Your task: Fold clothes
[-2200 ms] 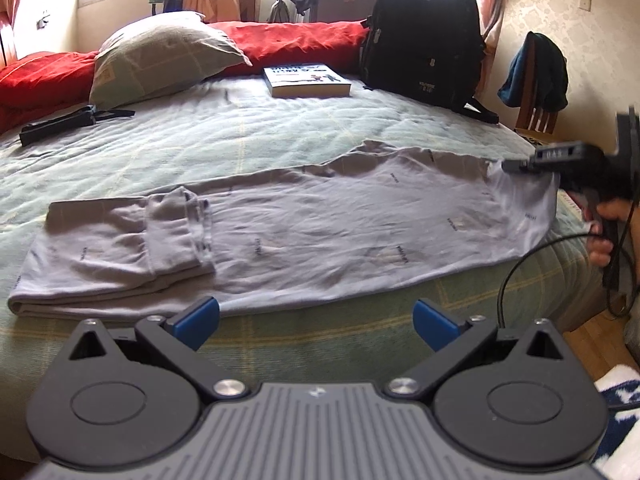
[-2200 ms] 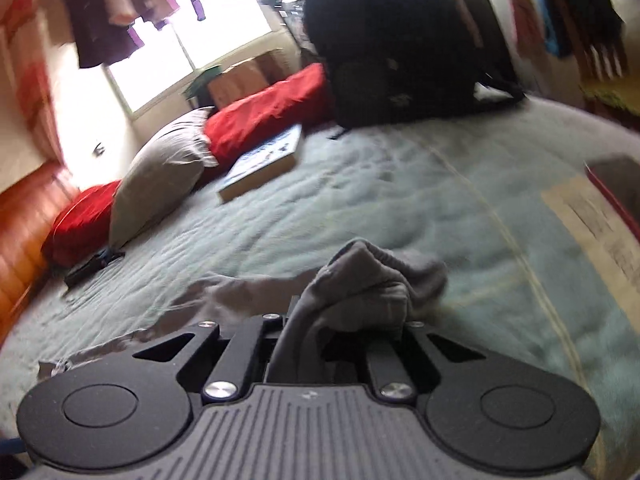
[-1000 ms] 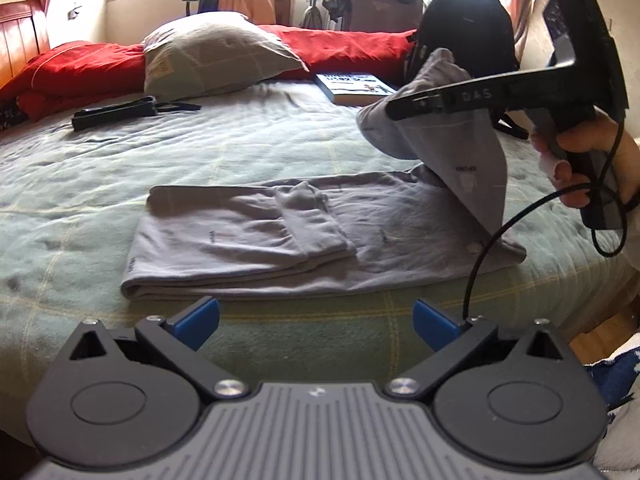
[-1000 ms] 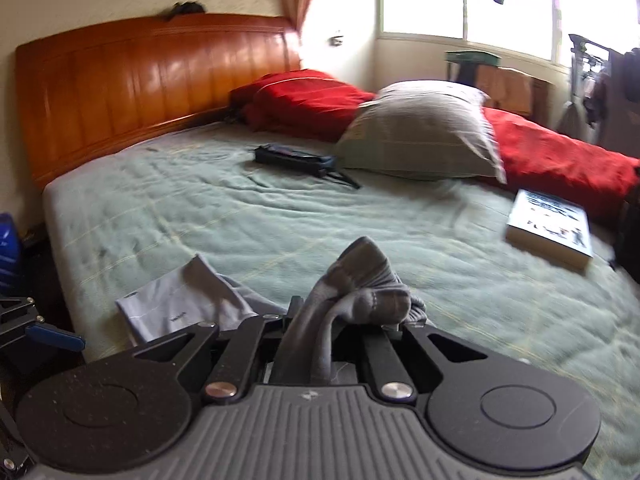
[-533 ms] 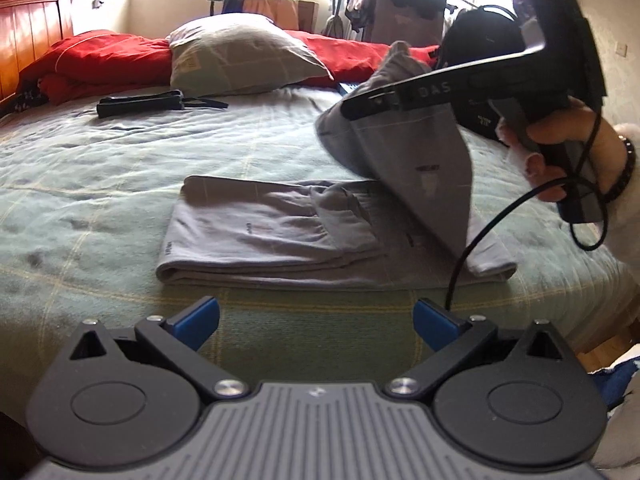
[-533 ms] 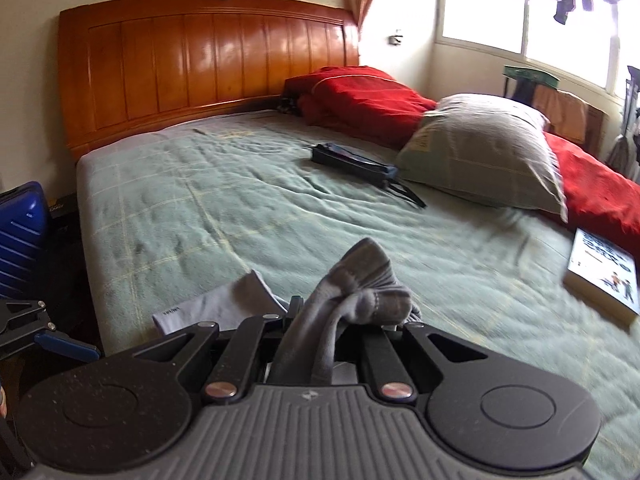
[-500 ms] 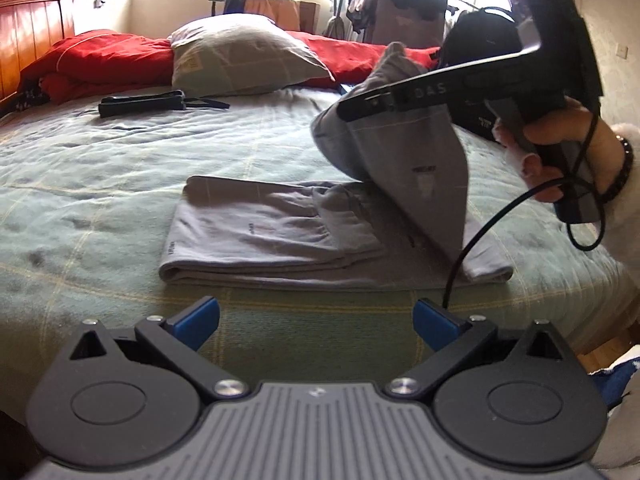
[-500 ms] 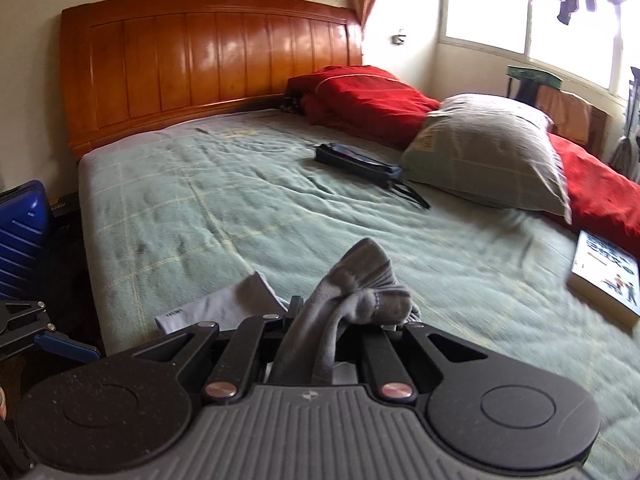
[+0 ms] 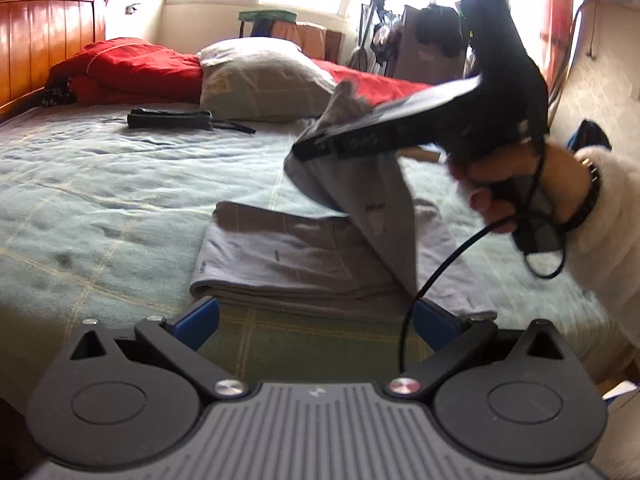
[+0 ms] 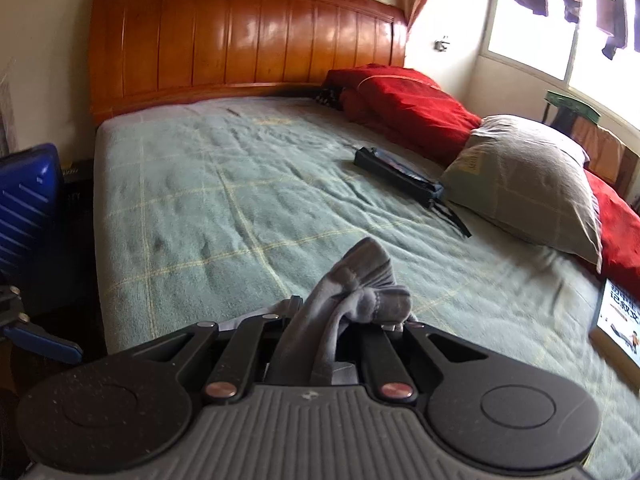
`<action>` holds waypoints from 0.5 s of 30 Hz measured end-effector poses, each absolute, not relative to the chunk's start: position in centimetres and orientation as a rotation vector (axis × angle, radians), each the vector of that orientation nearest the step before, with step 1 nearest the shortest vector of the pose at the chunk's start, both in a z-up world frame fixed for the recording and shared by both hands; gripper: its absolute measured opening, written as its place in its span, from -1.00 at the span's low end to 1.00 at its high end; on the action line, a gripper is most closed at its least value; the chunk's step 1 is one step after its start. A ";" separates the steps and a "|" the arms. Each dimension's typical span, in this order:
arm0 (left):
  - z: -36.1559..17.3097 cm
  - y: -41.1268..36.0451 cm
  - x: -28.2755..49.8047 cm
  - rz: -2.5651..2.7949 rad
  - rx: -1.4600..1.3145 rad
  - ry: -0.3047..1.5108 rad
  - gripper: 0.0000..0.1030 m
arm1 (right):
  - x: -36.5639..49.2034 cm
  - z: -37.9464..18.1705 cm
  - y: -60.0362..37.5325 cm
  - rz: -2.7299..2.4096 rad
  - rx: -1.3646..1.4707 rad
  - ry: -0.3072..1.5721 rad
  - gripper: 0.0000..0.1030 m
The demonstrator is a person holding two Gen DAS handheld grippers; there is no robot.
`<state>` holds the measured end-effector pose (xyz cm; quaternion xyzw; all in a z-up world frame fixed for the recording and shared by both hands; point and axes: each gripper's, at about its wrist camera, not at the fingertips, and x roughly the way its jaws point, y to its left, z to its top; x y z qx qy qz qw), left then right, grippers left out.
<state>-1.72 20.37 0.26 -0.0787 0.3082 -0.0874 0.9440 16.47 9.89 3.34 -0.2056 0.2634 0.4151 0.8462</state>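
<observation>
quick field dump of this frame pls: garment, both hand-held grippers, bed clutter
garment: grey garment, partly folded on the green bedspread, one end lifted above the rest
right hand-held gripper: shut on a bunched end of the garment, held up over the folded part
left hand-held gripper: open, nothing between its jaws, at the garment's near edge
hand: grips the right gripper's handle, white fuzzy sleeve
bed clutter: pillow, red duvet, black pouch, book

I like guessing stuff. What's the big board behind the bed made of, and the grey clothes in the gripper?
The headboard looks like varnished wood: orange-brown, panelled, glossy reflections. The grey garment looks like soft knit fabric, maybe cotton: matte, it drapes and bunches.
</observation>
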 end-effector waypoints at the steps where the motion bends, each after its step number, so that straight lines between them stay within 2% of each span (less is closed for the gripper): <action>1: 0.3 20.4 -1.8 -0.180 -0.166 0.623 0.98 | 16.5 3.1 10.3 0.878 -0.445 0.561 -0.81; 11: -0.3 20.6 -2.2 -0.158 -0.184 0.636 0.98 | 17.0 -0.7 14.0 0.922 -0.529 0.640 -0.79; 15: -0.6 20.7 -2.2 -0.150 -0.194 0.643 0.98 | 16.7 -2.2 15.0 0.936 -0.576 0.642 -0.72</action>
